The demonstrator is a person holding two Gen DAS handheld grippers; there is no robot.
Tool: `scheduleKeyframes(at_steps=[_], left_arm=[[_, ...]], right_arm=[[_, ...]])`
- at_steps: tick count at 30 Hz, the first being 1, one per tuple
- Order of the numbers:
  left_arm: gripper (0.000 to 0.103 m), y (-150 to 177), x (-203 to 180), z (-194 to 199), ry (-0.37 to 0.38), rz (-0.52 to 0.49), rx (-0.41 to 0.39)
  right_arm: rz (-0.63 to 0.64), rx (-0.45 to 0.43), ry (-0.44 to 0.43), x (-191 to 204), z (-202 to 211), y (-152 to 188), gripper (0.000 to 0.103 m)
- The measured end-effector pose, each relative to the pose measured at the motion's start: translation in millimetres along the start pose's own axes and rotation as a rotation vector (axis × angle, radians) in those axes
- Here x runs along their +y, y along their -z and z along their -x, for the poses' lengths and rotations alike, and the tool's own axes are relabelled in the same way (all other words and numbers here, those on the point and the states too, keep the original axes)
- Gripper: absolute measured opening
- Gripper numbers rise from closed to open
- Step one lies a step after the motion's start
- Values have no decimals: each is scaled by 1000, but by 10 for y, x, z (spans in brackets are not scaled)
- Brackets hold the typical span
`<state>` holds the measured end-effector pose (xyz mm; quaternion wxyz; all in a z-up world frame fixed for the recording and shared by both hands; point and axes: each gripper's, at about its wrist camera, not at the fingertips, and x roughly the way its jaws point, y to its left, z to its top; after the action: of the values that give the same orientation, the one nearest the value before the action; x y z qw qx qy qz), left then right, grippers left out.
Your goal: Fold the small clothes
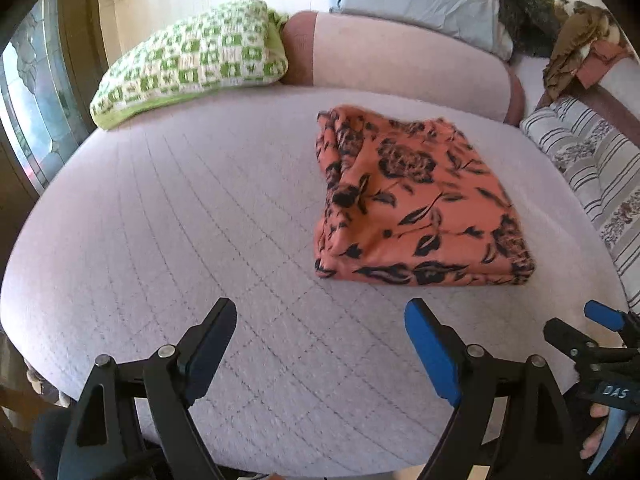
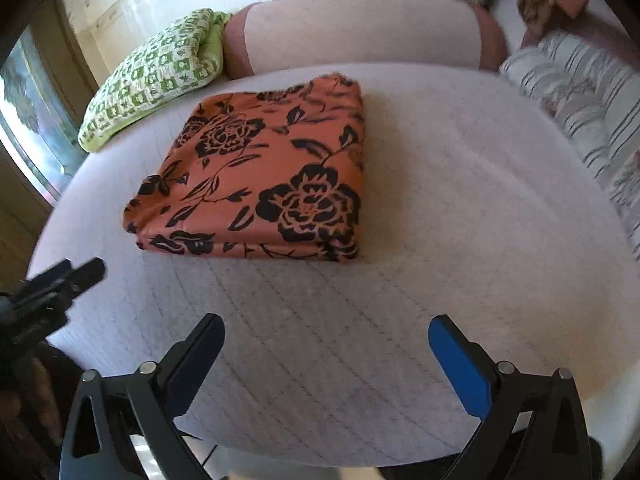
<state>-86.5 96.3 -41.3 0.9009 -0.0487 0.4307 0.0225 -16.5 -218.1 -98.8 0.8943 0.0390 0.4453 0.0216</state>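
- Left wrist view: we see the left tongs (image 1: 320, 340) spread wide with nothing between the fingers, hanging over the bare near part of the pale quilted bed (image 1: 200, 220).
- The folded orange cloth with black flowers (image 1: 416, 204) lies flat on the bed, ahead and to the right of these tongs, well apart from them.
- At the right edge of this view the right tongs (image 1: 580, 320) come in, with fingers of the person's hand (image 1: 596, 428) on the handle below; from here we cannot judge how wide they stand.
- Behind the cloth we see a green checked pillow (image 1: 192, 60) on the left, a pink bolster (image 1: 400, 68), a striped cushion (image 1: 592, 168) on the right, and a heap of brown clothes (image 1: 576, 56) at the top right.
- Right wrist view: the right tongs (image 2: 326, 340) are gaping, empty, above the bare quilt.
- Here the orange cloth (image 2: 260, 176) sits ahead and left of centre, and its stacked layers show along the near edge, which the other view blurs.
- The left tongs (image 2: 72, 276) enter at the left edge, near the cloth's near left corner but not touching it.
- The green pillow (image 2: 156, 72) and striped cushion (image 2: 580, 100) show again; the heap of clothes is nearly cut off.
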Motion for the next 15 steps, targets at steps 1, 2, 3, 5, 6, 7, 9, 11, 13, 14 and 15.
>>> scheduleKeyframes(at_steps=[1, 2, 3, 5, 6, 7, 9, 11, 13, 14, 15], left_arm=[[89, -21, -8, 76, -6, 3, -19], [95, -50, -6, 153, -13, 13, -39], [101, -68, 3, 197, -15, 22, -50], [102, -131, 26, 320, -23, 46, -83], [102, -145, 21, 349, -26, 50, -87], [102, -170, 23, 376, -22, 54, -85], [102, -204, 23, 385, -1, 59, -67], [103, -214, 3, 401, 8, 67, -62], [102, -221, -44, 413, -6, 54, -61], [102, -223, -72, 425, -11, 44, -64], [102, -224, -102, 443, -17, 31, -67]], right_arm=[[15, -17, 18, 11, 62, -6, 103], [22, -26, 28, 12, 111, -20, 103], [29, -36, 42, 14, 160, -37, 103], [39, -47, 67, 6, 203, -88, 103], [36, -51, 74, -8, 229, -95, 103], [35, -56, 79, -16, 257, -99, 103], [41, -61, 77, -10, 299, -96, 103], [59, -68, 83, 16, 327, -93, 103], [83, -72, 84, 61, 345, -91, 103], [91, -72, 79, 75, 350, -95, 103], [99, -75, 78, 89, 357, -98, 103]])
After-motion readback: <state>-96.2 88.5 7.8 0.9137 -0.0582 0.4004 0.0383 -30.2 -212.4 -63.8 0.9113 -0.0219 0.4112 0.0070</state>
